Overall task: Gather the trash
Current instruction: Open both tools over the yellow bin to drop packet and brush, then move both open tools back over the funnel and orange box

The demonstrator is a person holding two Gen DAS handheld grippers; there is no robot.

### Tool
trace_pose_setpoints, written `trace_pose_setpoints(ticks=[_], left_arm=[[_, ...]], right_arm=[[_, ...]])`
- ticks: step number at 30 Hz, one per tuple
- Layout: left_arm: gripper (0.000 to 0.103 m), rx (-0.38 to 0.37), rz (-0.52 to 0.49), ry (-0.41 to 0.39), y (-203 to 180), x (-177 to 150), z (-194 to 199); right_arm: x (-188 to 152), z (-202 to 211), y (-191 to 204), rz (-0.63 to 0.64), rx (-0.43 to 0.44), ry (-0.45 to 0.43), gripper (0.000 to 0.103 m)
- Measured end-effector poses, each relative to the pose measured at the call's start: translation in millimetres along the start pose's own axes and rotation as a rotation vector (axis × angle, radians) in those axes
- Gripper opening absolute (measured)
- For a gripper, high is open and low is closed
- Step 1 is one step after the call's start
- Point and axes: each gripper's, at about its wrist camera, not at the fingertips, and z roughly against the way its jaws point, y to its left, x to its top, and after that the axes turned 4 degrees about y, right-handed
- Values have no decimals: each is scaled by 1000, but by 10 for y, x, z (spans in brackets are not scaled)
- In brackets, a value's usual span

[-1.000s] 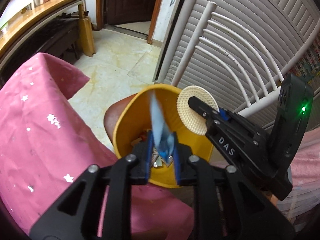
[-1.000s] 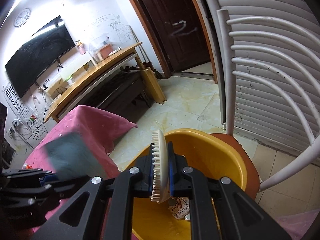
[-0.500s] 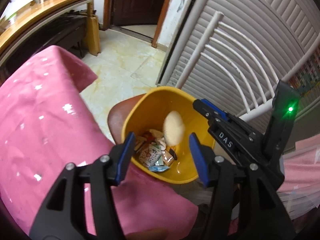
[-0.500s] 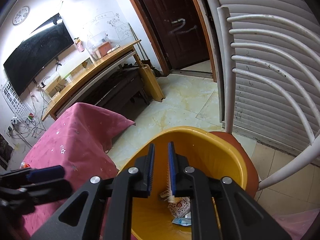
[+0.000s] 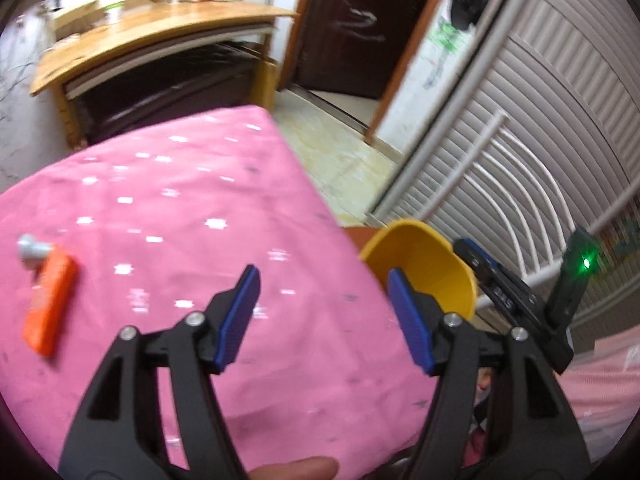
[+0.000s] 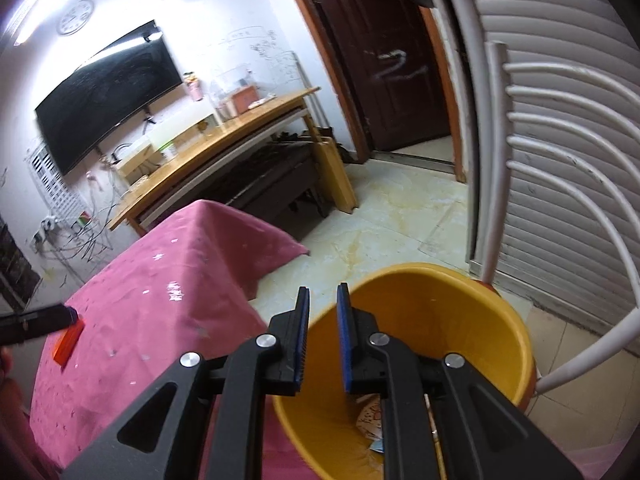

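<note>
Since the earlier frames, the blue wrapper and the round woven piece have been let go into the yellow bin, and the left gripper has been swung away from the bin and out over the table.

At the far left of the left wrist view, an orange packet (image 5: 50,304) is seen lying flat on the pink tablecloth (image 5: 200,208), with a small grey cap-like piece (image 5: 30,250) touching its upper end; blur hides finer detail. The packet is judged to be the next piece of trash. It looks light and thin, probably soft film or card, so it is best pinched across its short width near the middle, with the pads brought low to the cloth; a slippery surface or a snagged fold of cloth could spoil the pinch.

Further right, the left gripper (image 5: 324,316) is held above bare cloth, its jaws opening wide with nothing between them, well apart from the packet.

To the right of it, past the table's edge, the yellow bin (image 5: 424,276) is seen, with wrappers visible at its bottom in the right wrist view. The right gripper (image 6: 322,340) is poised over the bin's near rim (image 6: 500,304), its pads drawn nearly together with only a narrow slit left and nothing held.
</note>
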Motion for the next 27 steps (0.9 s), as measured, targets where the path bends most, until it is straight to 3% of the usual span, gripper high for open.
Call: trace_pose_setpoints(ticks=[8,23,27], left_arm=[[67,73,109,-55,595,36,331],[67,174,158,-122,1067,-2,569],[67,210,187,-125,1250,-3,559]], right_arm=[[33,-149,483,57,81,31,9],[129,-223,1197,163,135,46,10],[133,-225,1455,203,170,54,19]])
